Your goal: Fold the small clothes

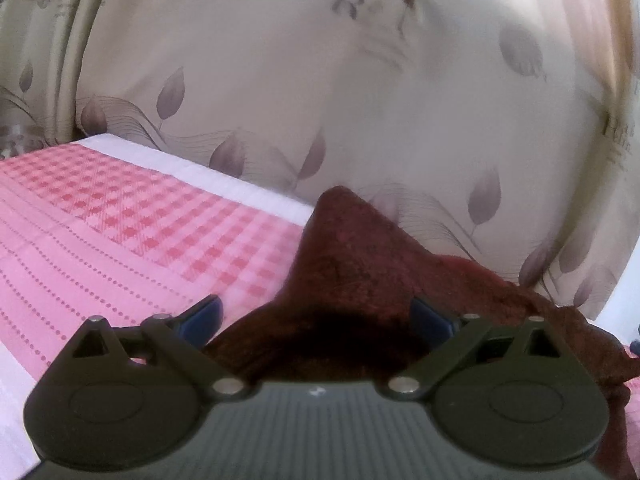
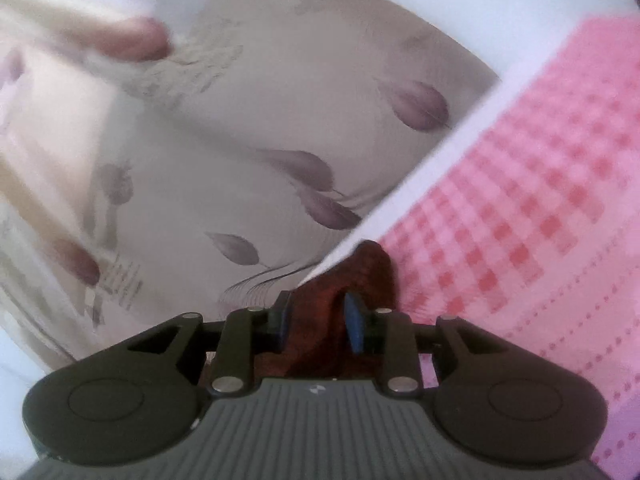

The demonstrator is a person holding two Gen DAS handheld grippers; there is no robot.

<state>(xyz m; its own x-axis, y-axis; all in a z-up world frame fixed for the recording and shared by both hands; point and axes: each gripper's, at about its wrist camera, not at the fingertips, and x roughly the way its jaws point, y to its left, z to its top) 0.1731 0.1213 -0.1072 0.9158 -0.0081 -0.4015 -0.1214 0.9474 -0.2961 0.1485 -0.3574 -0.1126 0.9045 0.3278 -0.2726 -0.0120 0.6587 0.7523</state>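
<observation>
Leaf-print curtain [image 1: 360, 100] close behind pink checked bedsheet [image 1: 120, 216]. Maroon garment [image 1: 352, 264] bunched between left gripper [image 1: 316, 316] wide-spread fingers; right gripper [image 2: 318, 322] narrow, grip unclear.

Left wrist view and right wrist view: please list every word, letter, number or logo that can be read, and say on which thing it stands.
"R": large grey letter printed on the leaf-patterned curtain; what follows it is blurred.
Small lines of print elsewhere on the curtain, in both views: too blurred to read.
Small white mark on the left gripper and the right gripper bodies: no readable text.

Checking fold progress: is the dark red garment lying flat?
No. The garment rises in a bunched peak between the left gripper's open jaws.
</observation>
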